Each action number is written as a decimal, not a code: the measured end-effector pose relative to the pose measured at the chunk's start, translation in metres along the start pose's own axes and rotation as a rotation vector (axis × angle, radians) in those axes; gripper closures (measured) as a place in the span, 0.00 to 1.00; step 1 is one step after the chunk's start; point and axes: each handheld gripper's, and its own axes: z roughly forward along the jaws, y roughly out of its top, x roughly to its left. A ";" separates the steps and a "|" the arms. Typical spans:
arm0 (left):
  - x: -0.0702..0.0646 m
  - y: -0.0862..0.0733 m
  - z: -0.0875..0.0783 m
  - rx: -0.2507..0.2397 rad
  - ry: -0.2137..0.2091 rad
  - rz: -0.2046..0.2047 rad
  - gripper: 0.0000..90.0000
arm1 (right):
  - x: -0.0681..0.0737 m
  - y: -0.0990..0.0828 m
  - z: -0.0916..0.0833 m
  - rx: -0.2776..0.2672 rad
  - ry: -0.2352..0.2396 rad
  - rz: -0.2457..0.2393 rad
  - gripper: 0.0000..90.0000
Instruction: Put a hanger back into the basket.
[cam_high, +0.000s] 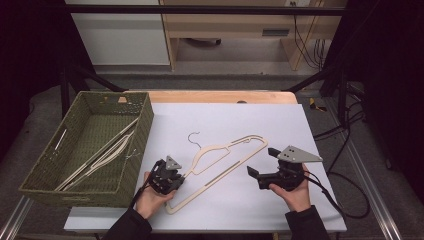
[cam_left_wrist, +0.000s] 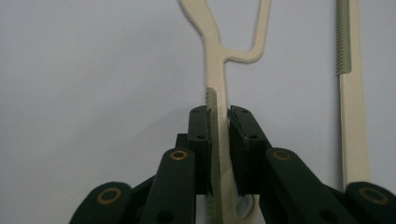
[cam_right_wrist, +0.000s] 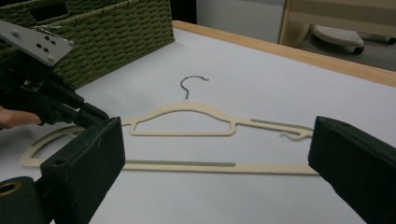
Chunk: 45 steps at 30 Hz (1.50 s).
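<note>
A cream hanger (cam_high: 227, 147) with a metal hook lies flat on the white table sheet. My left gripper (cam_high: 181, 175) is at the hanger's near-left shoulder. In the left gripper view its jaws (cam_left_wrist: 219, 122) are shut on the hanger's arm (cam_left_wrist: 215, 46), with both pads against it. My right gripper (cam_high: 261, 161) hovers by the hanger's right end, open and holding nothing. In the right gripper view, the hanger (cam_right_wrist: 187, 109) lies on the sheet beyond the widely spread jaws (cam_right_wrist: 215, 163). The left gripper (cam_right_wrist: 91, 114) shows at the far left.
A green woven basket (cam_high: 145, 125) stands at the table's left with several cream hangers (cam_high: 100, 155) lying in it. It also shows in the right gripper view as the basket (cam_right_wrist: 116, 37) at the back left. A wooden table edge (cam_high: 220, 96) runs along the back.
</note>
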 end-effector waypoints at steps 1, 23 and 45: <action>0.000 0.000 0.000 -0.001 0.001 -0.001 0.88 | 0.001 0.001 0.003 0.007 0.000 -0.001 0.05; -0.017 0.007 -0.043 -0.156 0.111 0.117 0.88 | 0.034 0.042 0.122 0.072 0.091 0.019 0.12; -0.020 0.010 -0.049 -0.174 0.123 0.131 0.88 | 0.031 0.045 0.211 0.236 0.002 0.028 0.46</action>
